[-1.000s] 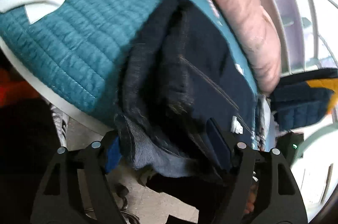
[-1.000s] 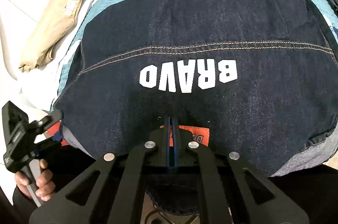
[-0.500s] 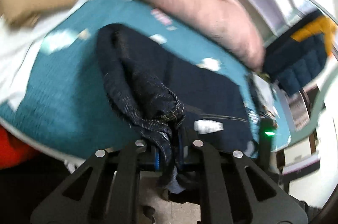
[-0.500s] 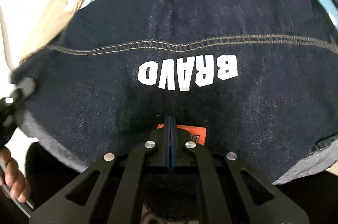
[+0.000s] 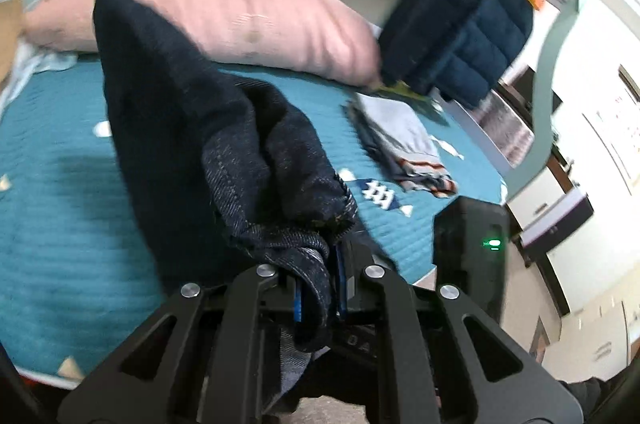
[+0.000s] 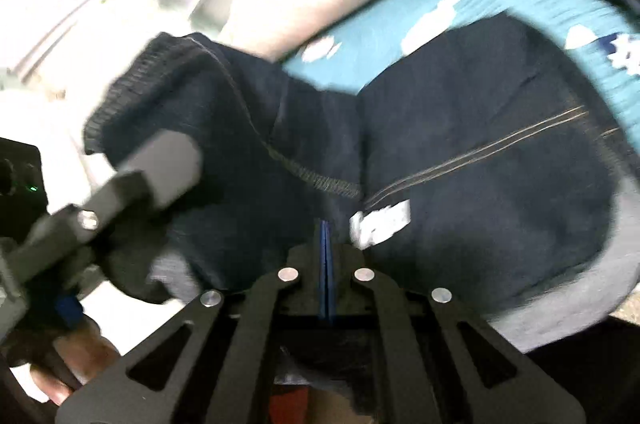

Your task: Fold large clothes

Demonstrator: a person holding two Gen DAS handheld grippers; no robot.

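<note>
A dark blue denim garment with tan stitching and a white printed patch lies on the teal quilted bedspread. My left gripper is shut on a bunched edge of the garment and holds it lifted and draped over the bed. My right gripper is shut on the garment's near edge by the white print. The left gripper also shows at the left of the right wrist view, carrying the fold across.
A long pink pillow lies along the far side of the bed. A navy and yellow puffer jacket hangs at the far right. A stack of folded clothes sits on the bedspread. The bed's near edge is just below my grippers.
My left gripper closed on the garment's left edge, lifted it and swung it right, folding it over the body. My right gripper kept its hold; the view tilted and blurred.
</note>
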